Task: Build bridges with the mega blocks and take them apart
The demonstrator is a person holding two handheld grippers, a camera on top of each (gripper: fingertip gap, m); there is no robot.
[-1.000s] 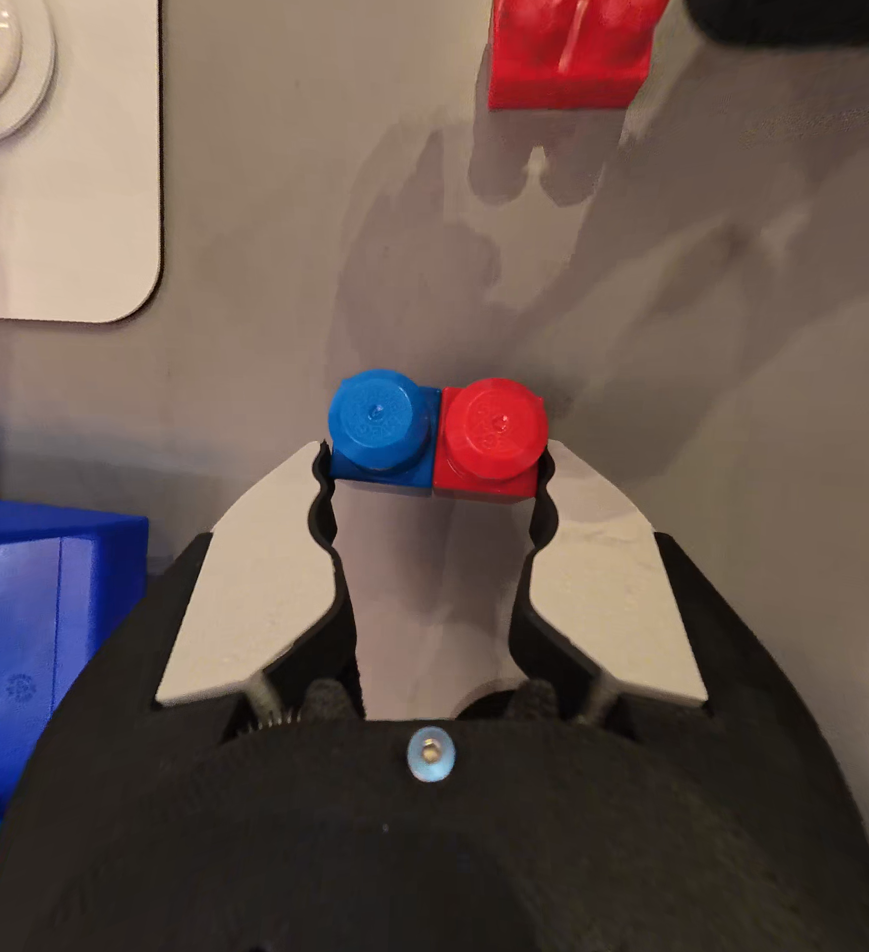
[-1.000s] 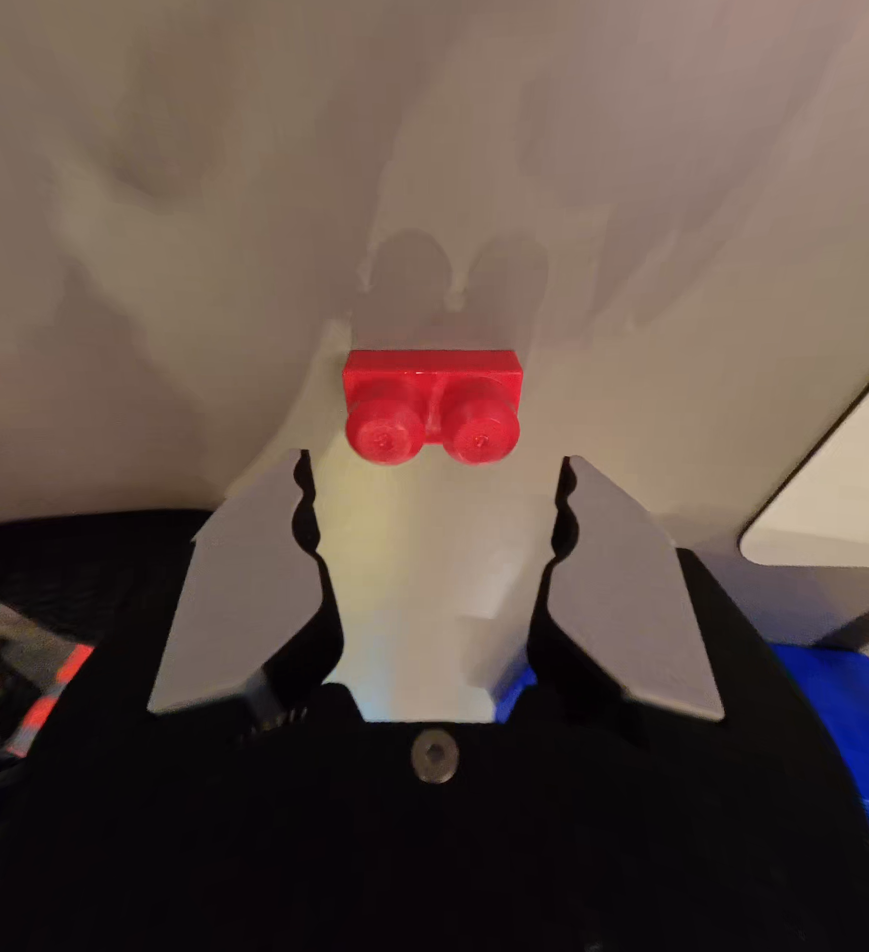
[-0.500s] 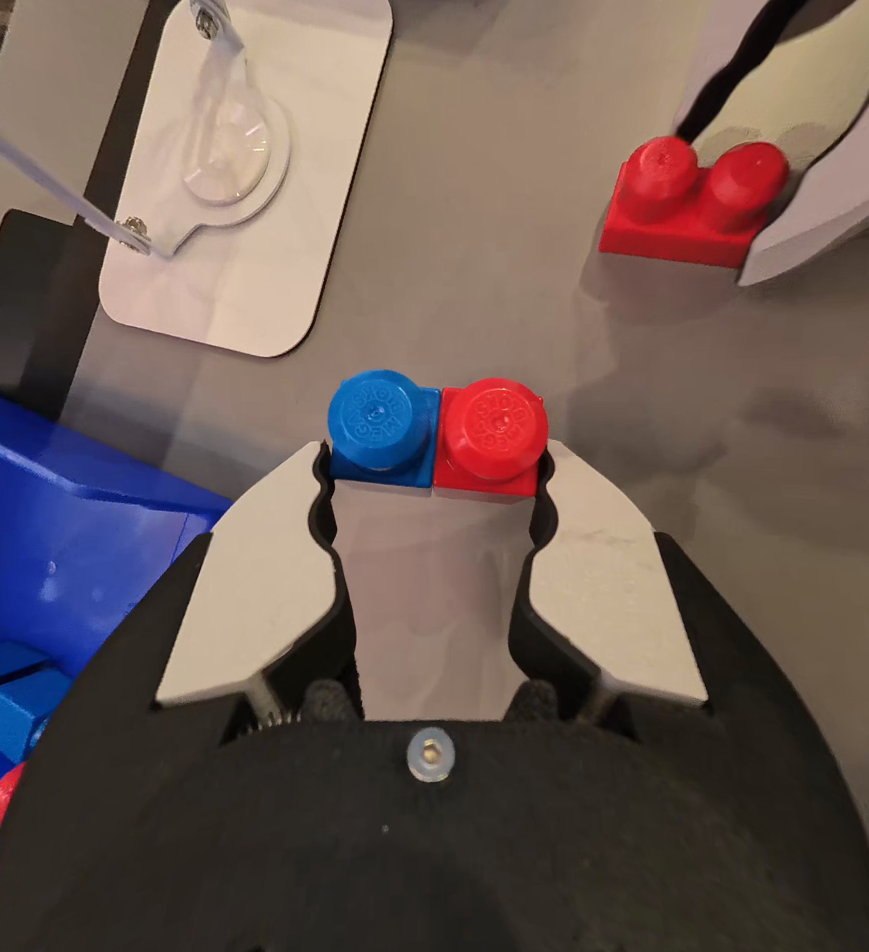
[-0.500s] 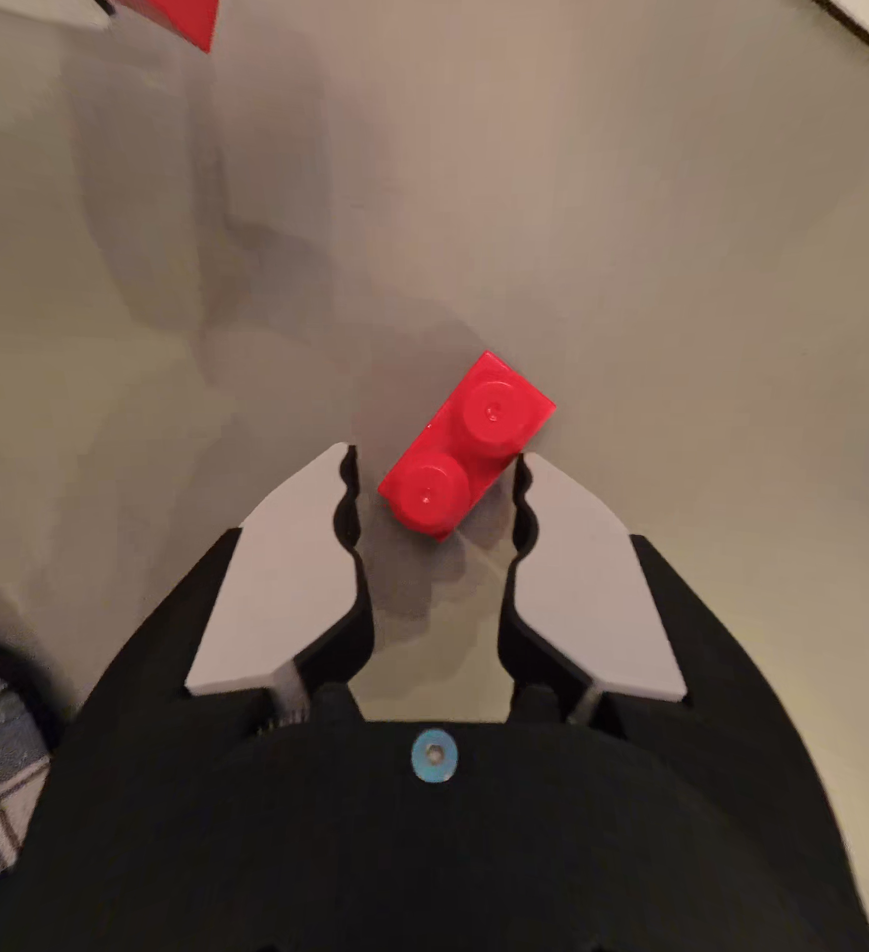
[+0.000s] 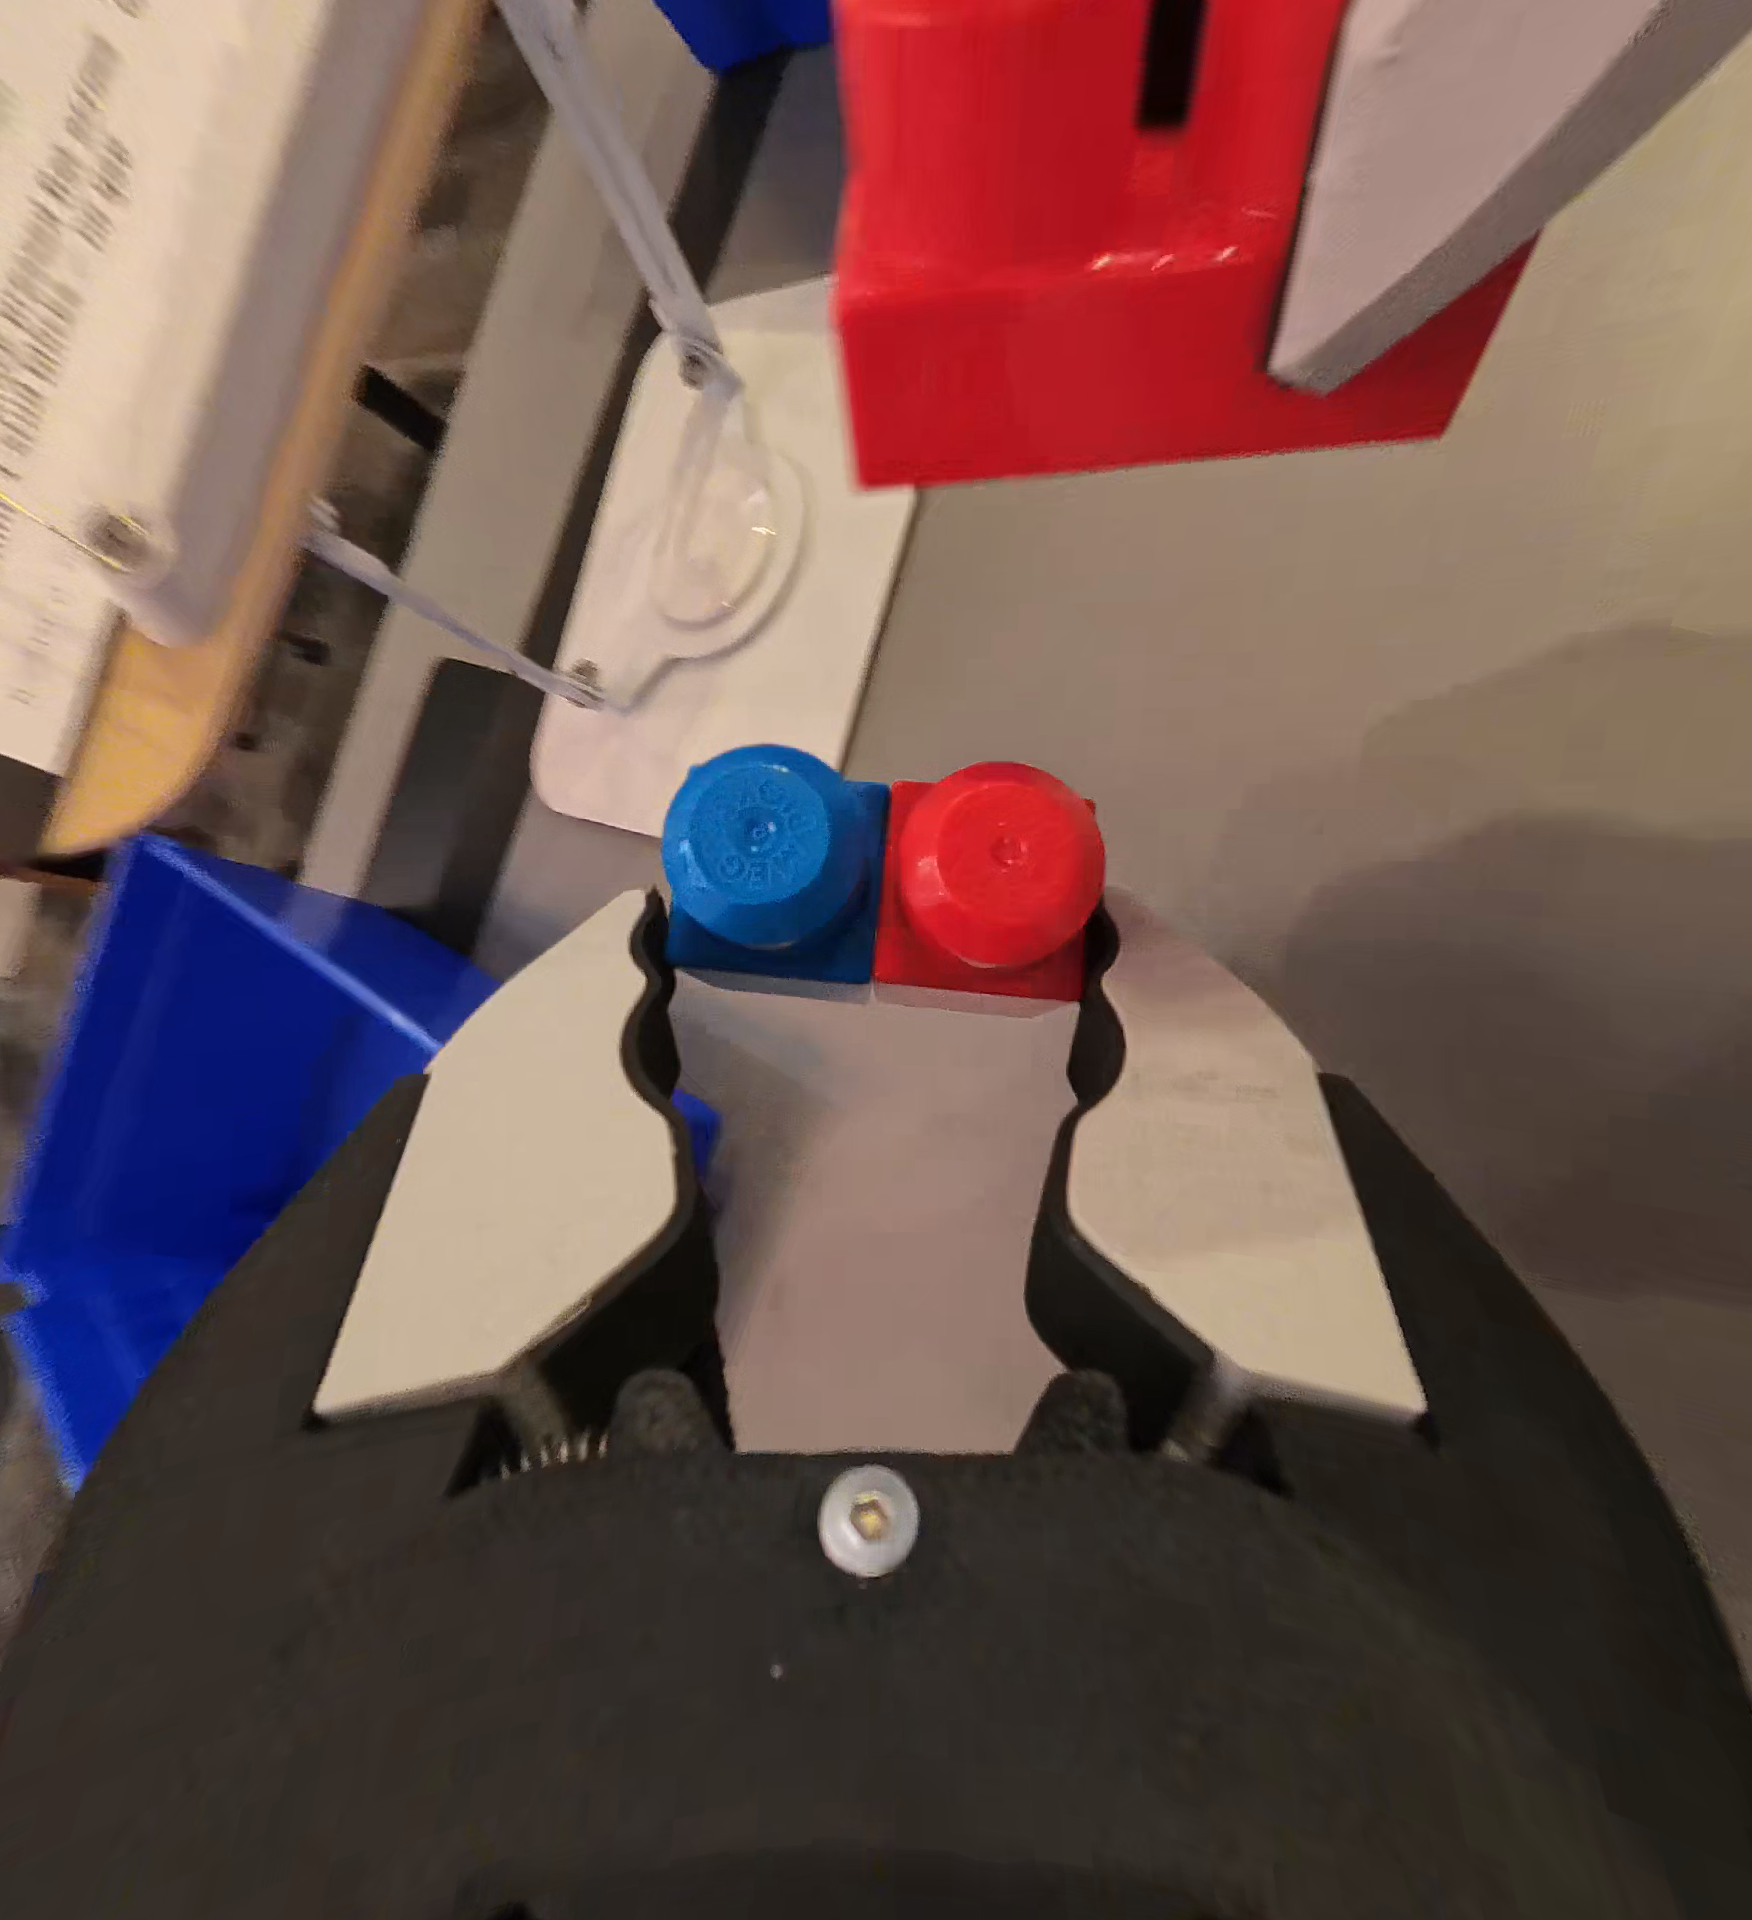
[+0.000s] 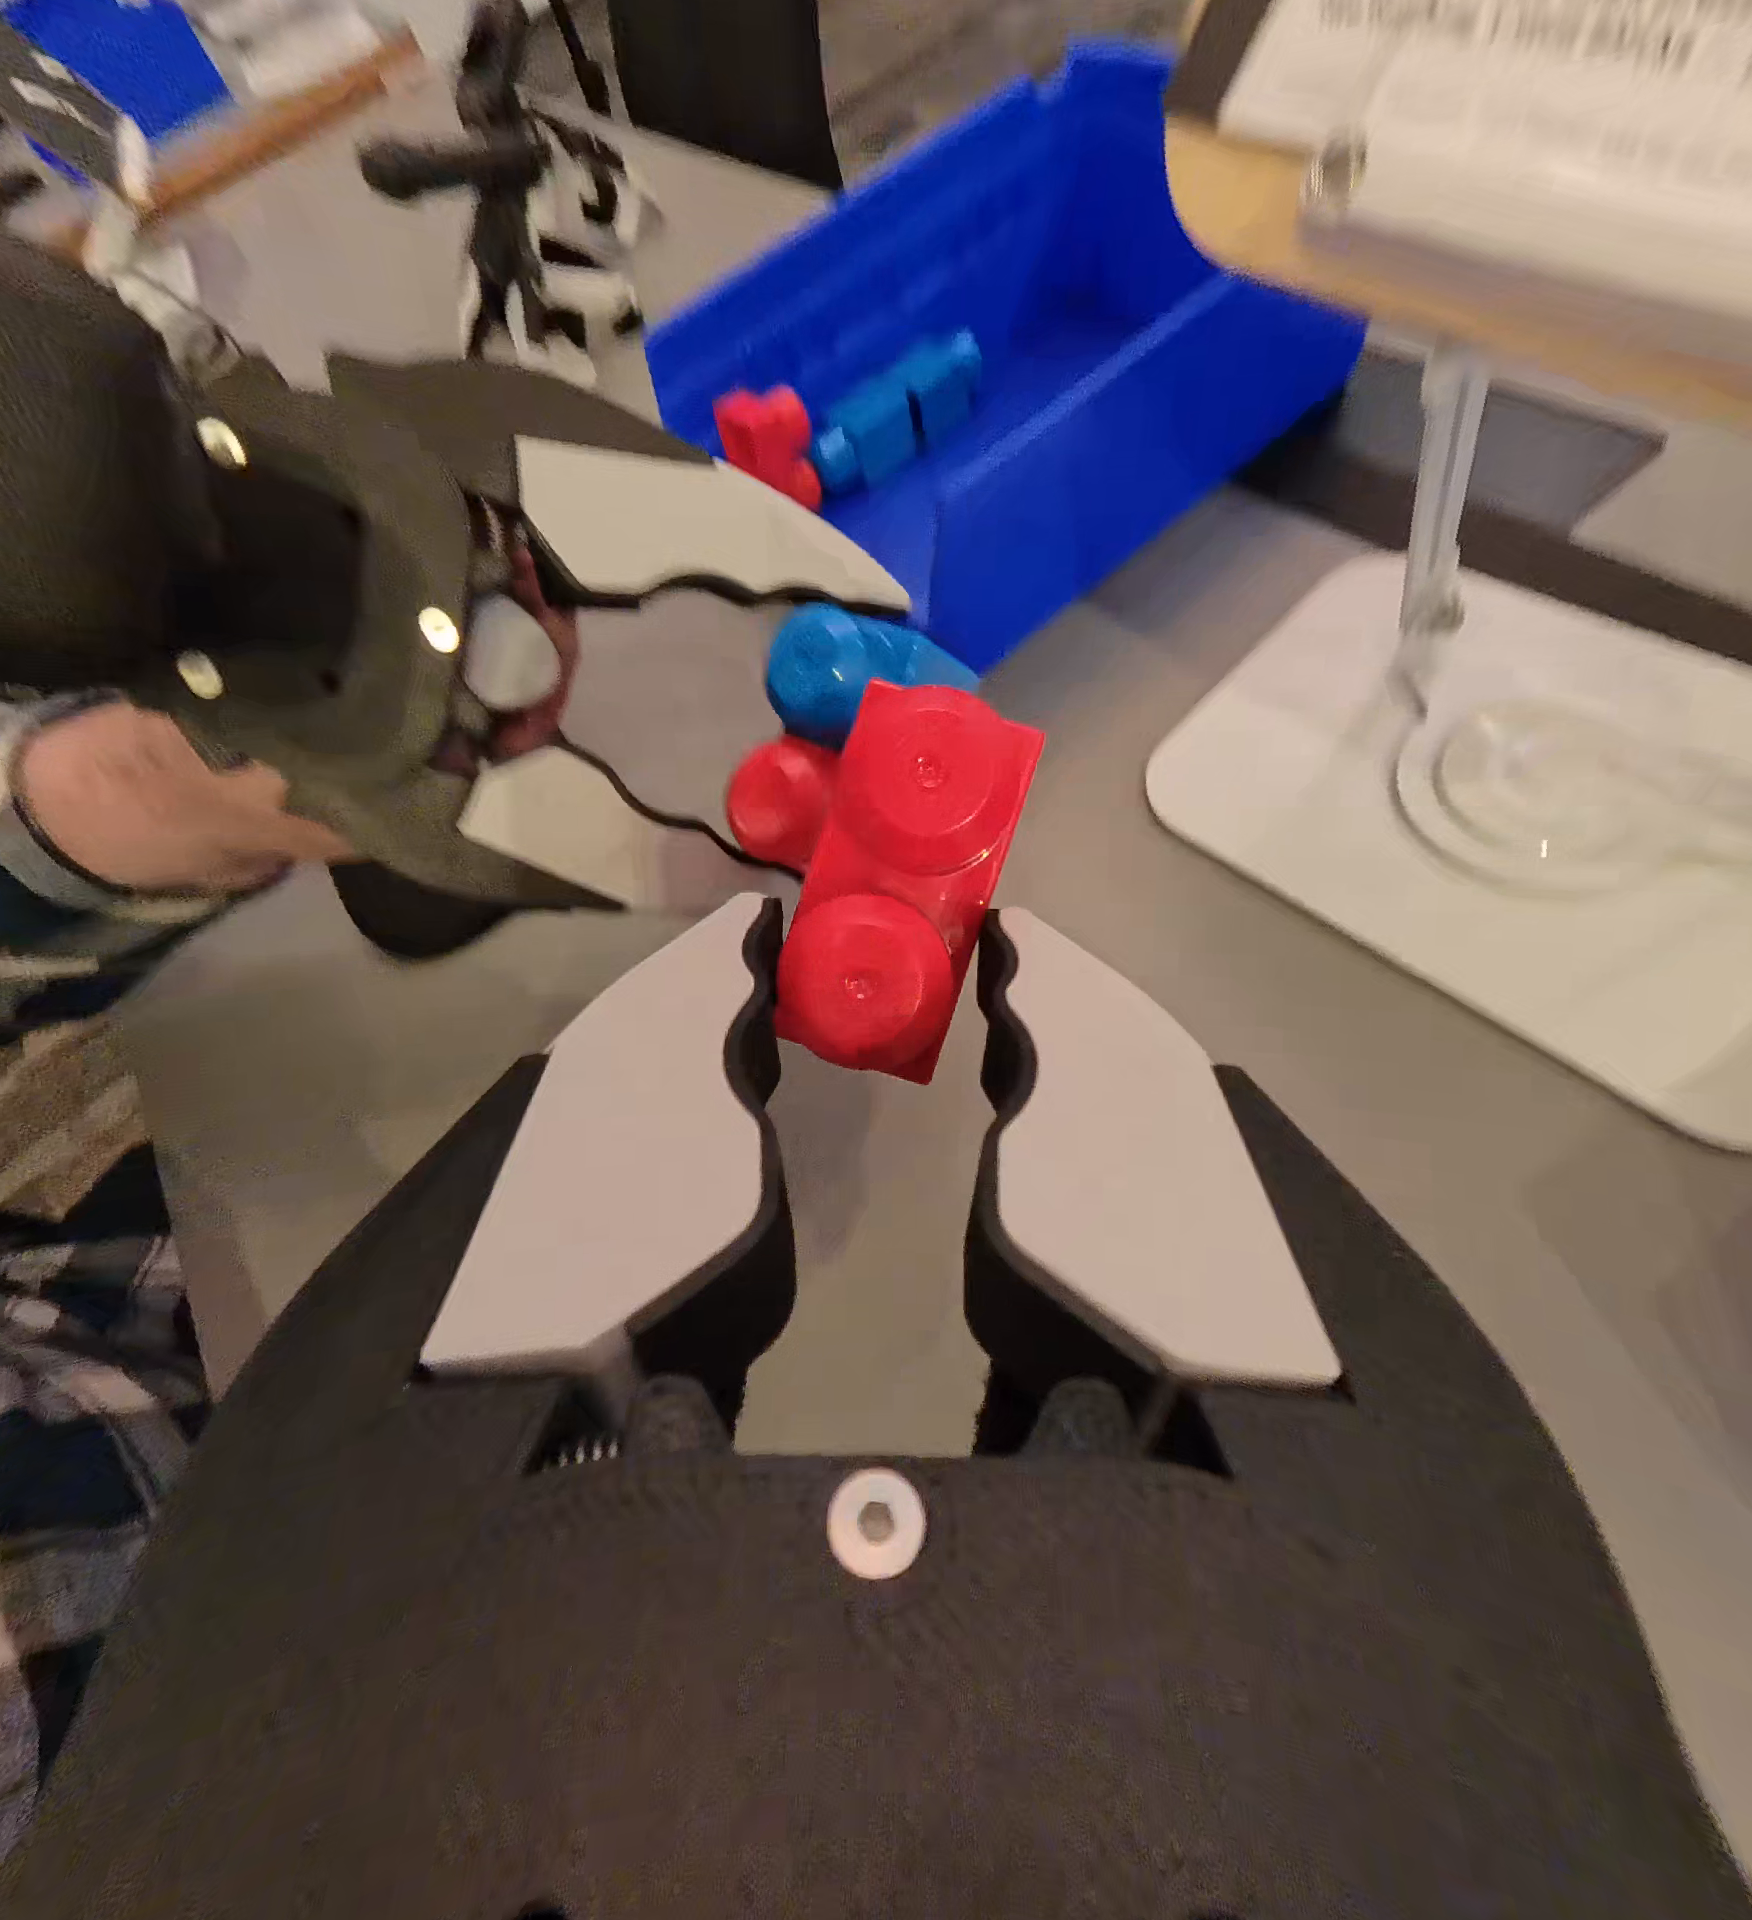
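My left gripper (image 5: 877, 914) is shut on two one-stud blocks side by side, a blue block (image 5: 763, 862) and a red block (image 5: 997, 883), held above the grey table (image 5: 1371, 831). My right gripper (image 6: 877, 935) is shut on a red two-stud block (image 6: 903, 883) and holds it up in the air. In the left wrist view that red block (image 5: 1111, 260) hangs close at the top, with a right finger (image 5: 1454, 156) against it. In the right wrist view the left gripper (image 6: 747, 727) with its blue block (image 6: 830, 665) and red block (image 6: 778, 795) sits just behind the two-stud block.
A blue bin (image 6: 1059, 343) with several blue and red blocks stands at the back; it also shows in the left wrist view (image 5: 207, 1091). A white base plate with a clear stand (image 6: 1526, 810) is at the right. A person's hand and sleeve (image 6: 72, 790) are at the left.
My right gripper closed on the red two-stud block that lay on the table and lifted it up next to the left gripper's blocks. The left gripper kept its hold and tilted up.
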